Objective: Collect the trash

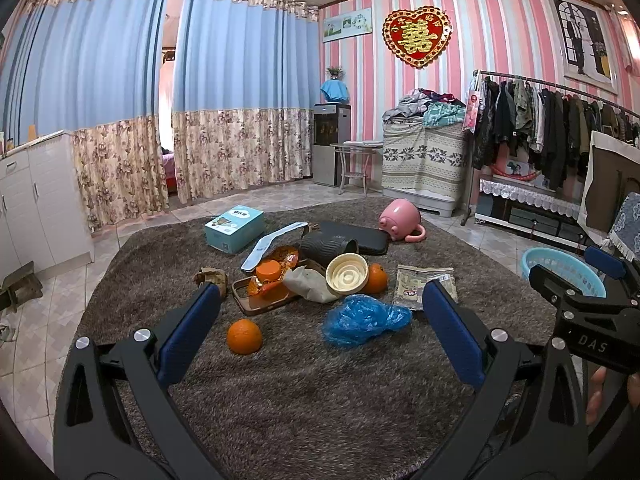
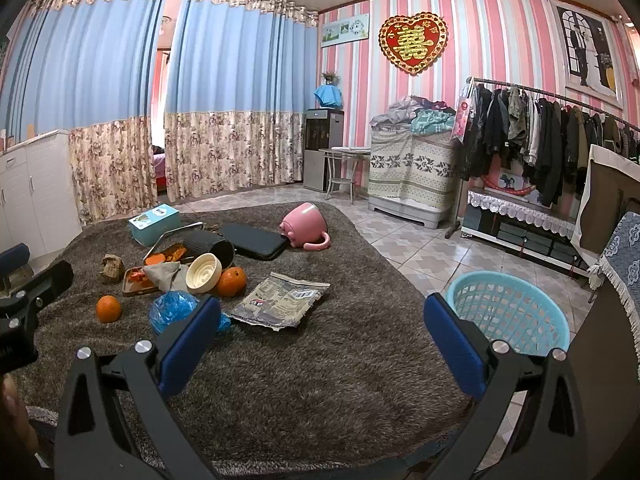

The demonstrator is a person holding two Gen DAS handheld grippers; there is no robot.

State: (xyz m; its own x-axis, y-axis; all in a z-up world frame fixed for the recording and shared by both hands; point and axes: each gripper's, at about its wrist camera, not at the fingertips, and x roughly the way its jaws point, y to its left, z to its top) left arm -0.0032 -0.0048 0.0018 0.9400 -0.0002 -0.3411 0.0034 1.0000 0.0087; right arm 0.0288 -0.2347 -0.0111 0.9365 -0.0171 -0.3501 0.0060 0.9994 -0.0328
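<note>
Both spread wide, holding nothing: left gripper (image 1: 320, 312) faces blue bag (image 1: 366, 319) at frame centre; right gripper (image 2: 322, 320) nearer basket (image 2: 556, 322), lower right.

1. Your left gripper (image 1: 320, 312) is a black frame of two broad arms, each pierced by a teardrop-shaped cut-out.
2. Its jaws carry deep blue rectangular pads (image 1: 188, 332) on their inner faces.
3. Round silver screw heads sit at the pivots, two on each arm.
4. Your right gripper (image 2: 322, 320) has the same build: black arms, blue pads (image 2: 454, 338), silver screws.
5. Seen from the left wrist camera, the right gripper's black body bears the white letters "DAS" and small dark bolts.
6. Your fingertips (image 1: 598, 390) show at the frame edge beneath that body.
</note>
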